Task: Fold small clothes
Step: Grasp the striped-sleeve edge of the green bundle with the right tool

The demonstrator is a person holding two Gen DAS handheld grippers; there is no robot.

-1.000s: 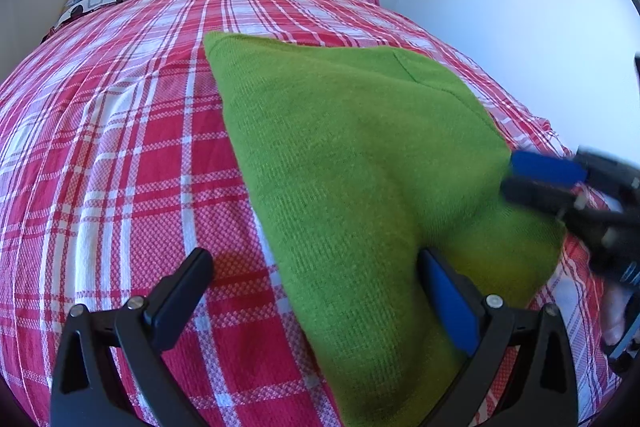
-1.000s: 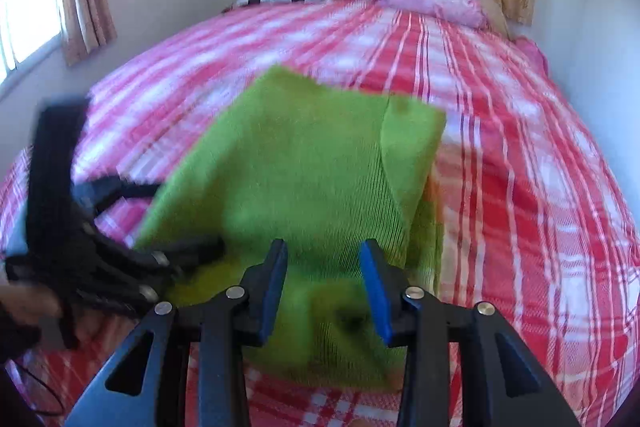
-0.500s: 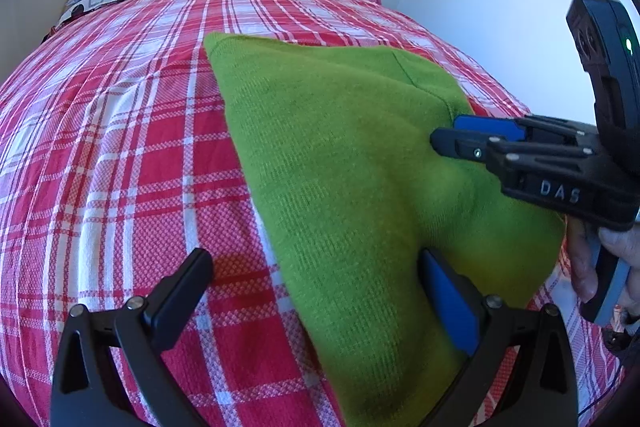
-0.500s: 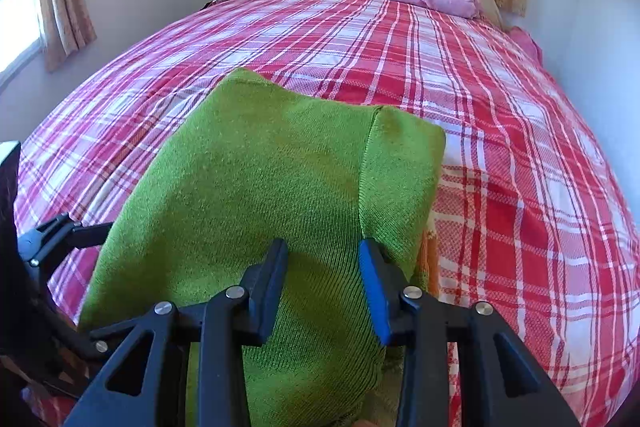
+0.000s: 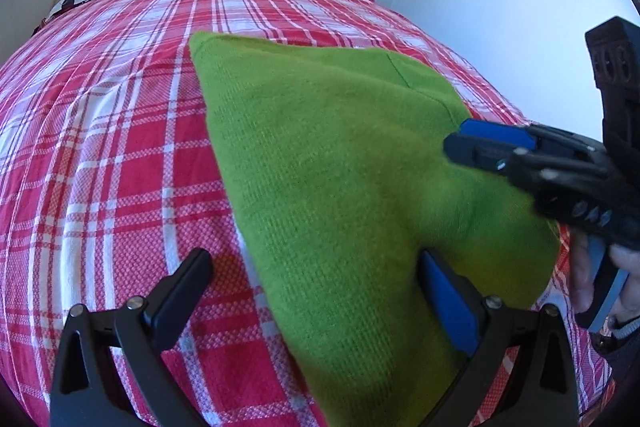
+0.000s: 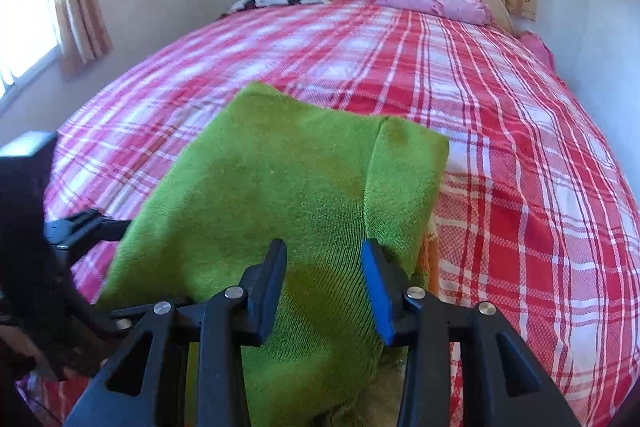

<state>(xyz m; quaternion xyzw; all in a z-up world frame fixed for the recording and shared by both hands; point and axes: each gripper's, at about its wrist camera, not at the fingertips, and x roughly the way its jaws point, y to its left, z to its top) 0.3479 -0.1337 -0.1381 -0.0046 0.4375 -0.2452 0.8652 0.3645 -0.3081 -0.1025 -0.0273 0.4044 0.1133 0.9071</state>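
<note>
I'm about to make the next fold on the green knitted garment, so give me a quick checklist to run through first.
1. Green knitted garment lies on the red and white checked bedspread: ok.
2. One side strip already folded over: ok.
3. Left gripper open, straddling the near edge: ok.
4. Right gripper open above the garment: ok.
5. Either gripper actually holding cloth: not ok.
6. Near hem flat: cannot tell, hidden behind the fingers.
</note>
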